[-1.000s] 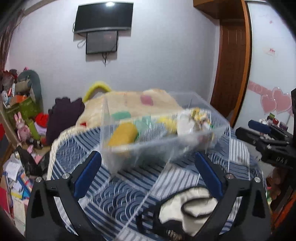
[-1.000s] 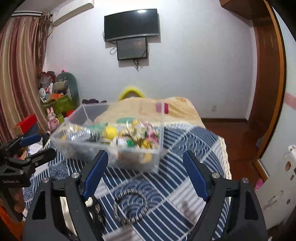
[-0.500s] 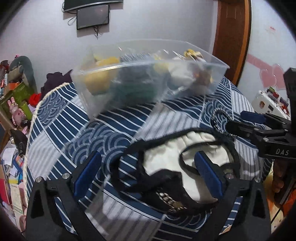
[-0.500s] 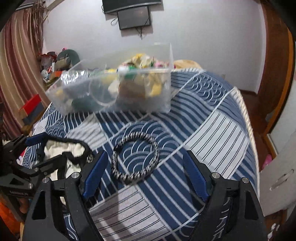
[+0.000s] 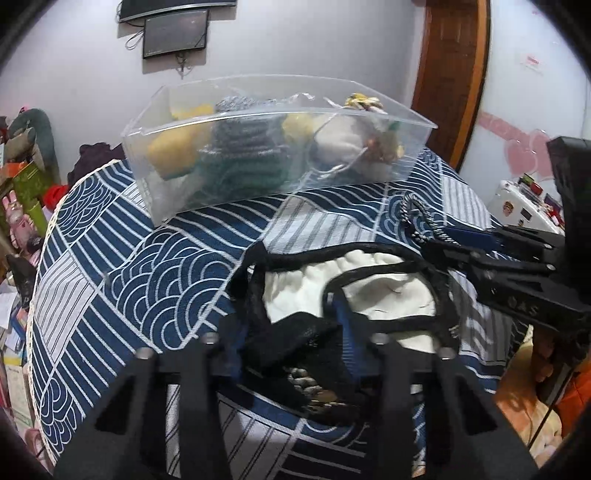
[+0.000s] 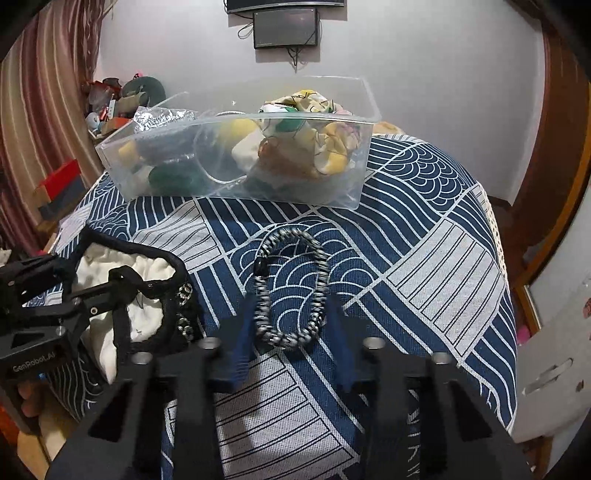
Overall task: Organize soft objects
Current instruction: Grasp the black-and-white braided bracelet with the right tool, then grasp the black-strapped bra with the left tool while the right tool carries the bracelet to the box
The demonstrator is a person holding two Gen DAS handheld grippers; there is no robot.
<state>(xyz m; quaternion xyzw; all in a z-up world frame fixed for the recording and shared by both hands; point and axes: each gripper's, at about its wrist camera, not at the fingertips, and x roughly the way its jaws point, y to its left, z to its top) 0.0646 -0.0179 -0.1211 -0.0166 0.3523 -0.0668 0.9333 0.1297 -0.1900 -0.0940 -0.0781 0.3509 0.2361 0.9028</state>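
Observation:
A white pouch with black trim (image 5: 369,291) lies on the blue patterned bedspread (image 5: 147,266). My left gripper (image 5: 291,332) straddles its black near edge, jaws narrowed around the fabric. It shows at the left of the right wrist view (image 6: 140,295). A black-and-white braided loop (image 6: 291,288) lies on the bedspread. My right gripper (image 6: 291,332) straddles its near end, jaws narrowed around it. A clear plastic bin (image 6: 236,155) holding several soft items stands farther back, also in the left wrist view (image 5: 277,147).
The bed's right edge (image 6: 495,236) drops to the floor by a wooden door frame (image 6: 554,155). Clutter of toys and boxes (image 5: 26,177) sits left of the bed. A wall screen (image 6: 286,27) hangs behind.
Both grippers have come down and forward onto the bedspread and narrowed their jaws, the left around the pouch edge, the right around the braided loop.

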